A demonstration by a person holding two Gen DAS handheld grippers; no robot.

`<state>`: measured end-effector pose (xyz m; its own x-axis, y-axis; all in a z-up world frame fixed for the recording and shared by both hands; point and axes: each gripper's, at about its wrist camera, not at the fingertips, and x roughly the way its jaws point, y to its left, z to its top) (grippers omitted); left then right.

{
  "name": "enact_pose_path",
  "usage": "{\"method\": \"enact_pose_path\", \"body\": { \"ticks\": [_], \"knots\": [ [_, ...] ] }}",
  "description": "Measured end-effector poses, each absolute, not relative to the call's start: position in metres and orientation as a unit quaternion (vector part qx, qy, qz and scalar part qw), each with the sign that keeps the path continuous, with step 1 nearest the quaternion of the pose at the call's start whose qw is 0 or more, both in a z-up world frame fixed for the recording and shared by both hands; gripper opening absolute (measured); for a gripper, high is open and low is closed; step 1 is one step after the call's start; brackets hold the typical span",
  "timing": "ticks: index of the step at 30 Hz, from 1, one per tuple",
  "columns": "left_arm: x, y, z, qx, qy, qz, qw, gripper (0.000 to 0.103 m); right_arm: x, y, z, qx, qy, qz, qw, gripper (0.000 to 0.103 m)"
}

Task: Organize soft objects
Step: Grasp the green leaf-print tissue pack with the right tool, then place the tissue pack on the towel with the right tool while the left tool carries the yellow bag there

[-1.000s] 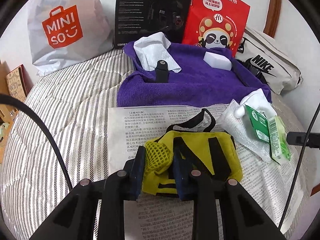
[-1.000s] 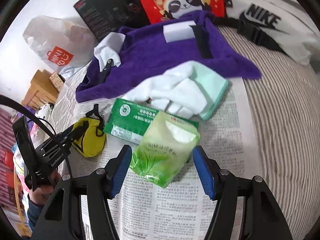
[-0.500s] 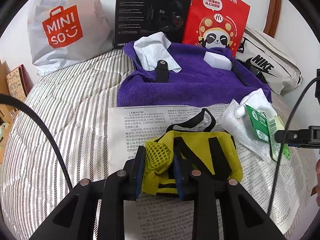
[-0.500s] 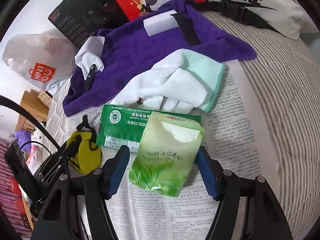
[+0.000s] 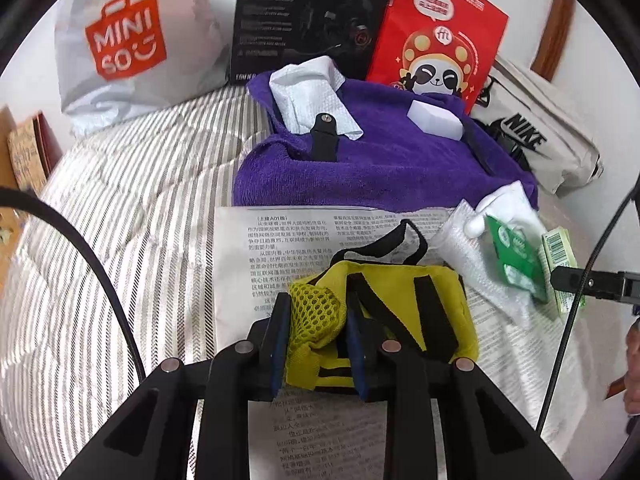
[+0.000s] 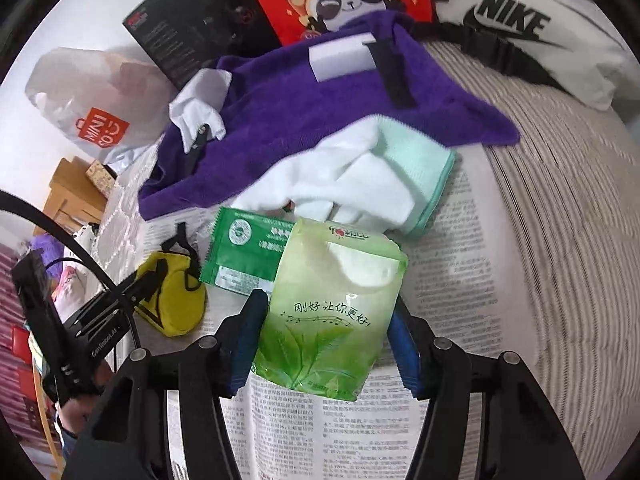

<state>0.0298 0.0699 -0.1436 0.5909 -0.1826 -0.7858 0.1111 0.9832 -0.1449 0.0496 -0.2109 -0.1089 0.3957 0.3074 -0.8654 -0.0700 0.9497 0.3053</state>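
Tissue pack (image 6: 328, 312), pale green with a leaf print, lies low in the centre of my right wrist view on a newspaper (image 6: 460, 280) spread over the striped bed (image 6: 560, 200); my right gripper (image 6: 324, 344) has it between the two blue fingers (image 6: 248, 336), which are closing, the left one against the pack's edge, though I cannot tell whether both press on it. Its upper left corner overlaps a darker green sachet (image 6: 240, 248), and above both sits a white and mint cloth (image 6: 360, 176) that partly covers the lower edge of a purple towel (image 6: 304, 100). In my left wrist view the left gripper (image 5: 316, 344) is clamped on the mesh corner of a yellow pouch (image 5: 384, 312) with black straps, lying at the lower centre on the same newspaper (image 5: 256, 256). Higher in that frame the purple towel (image 5: 380, 164) carries a white paper sheet (image 5: 312, 96), a small black clip (image 5: 325, 140) and a white block (image 5: 434, 118). Along the top edge stand a white Miniso bag (image 5: 128, 36), a black box (image 5: 308, 16) and a red panda bag (image 5: 436, 36), with a white Nike bag (image 5: 544, 128) at the upper right.
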Motion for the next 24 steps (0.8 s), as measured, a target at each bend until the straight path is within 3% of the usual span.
{"method": "enact_pose_path", "body": {
  "ticks": [24],
  "knots": [
    [0.023,0.089,-0.086,-0.069,0.457,-0.056,0.885,0.024,0.058,-0.233,-0.057,0.056,0.488,0.156,0.857,0.058]
  ]
}}
